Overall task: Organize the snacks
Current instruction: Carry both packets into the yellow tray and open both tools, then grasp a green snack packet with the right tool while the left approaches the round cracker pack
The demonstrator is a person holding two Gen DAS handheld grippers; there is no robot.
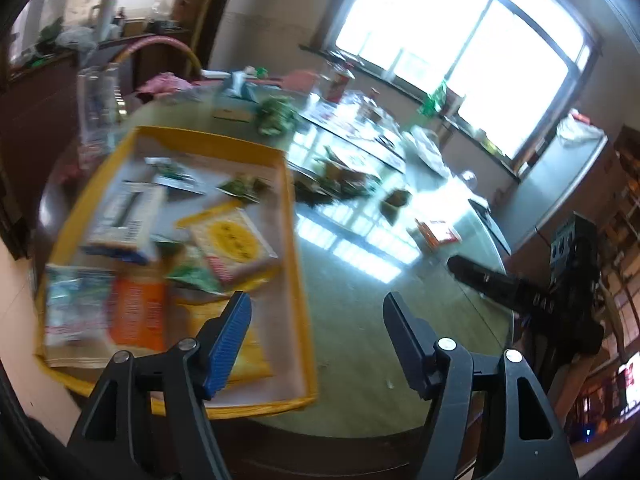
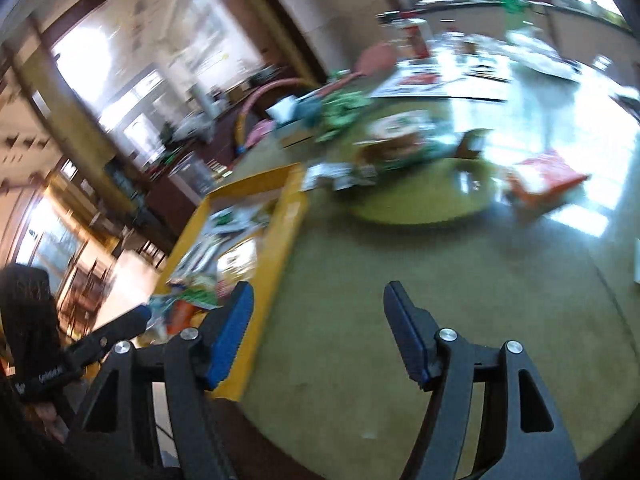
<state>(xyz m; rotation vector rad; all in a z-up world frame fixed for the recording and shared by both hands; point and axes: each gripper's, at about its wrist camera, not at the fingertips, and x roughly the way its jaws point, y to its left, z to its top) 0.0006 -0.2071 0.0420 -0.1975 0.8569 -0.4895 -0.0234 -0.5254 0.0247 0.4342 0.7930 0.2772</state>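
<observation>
I am in a lived-in home dining room; the round glass-topped table [image 1: 360, 280] before me is strewn with snack packets; a big barred window [image 1: 460, 52] lights it; a cluttered dark wooden sideboard [image 1: 60, 68] stands by the doorway; a tissue box [image 1: 236, 92] sits on the table.

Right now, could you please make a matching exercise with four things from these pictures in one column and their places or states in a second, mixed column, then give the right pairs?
Things:
1. square packet with a yellow circle
2. orange-red snack bag
3. left gripper
4. clear plastic jug

Places or states:
A. stands on the table beyond the yellow tray's far corner
B. lies inside the yellow tray
C. open, with nothing between its fingers
D. lies on the glass table, outside the tray

Pairs: 1-B, 2-D, 3-C, 4-A
</observation>
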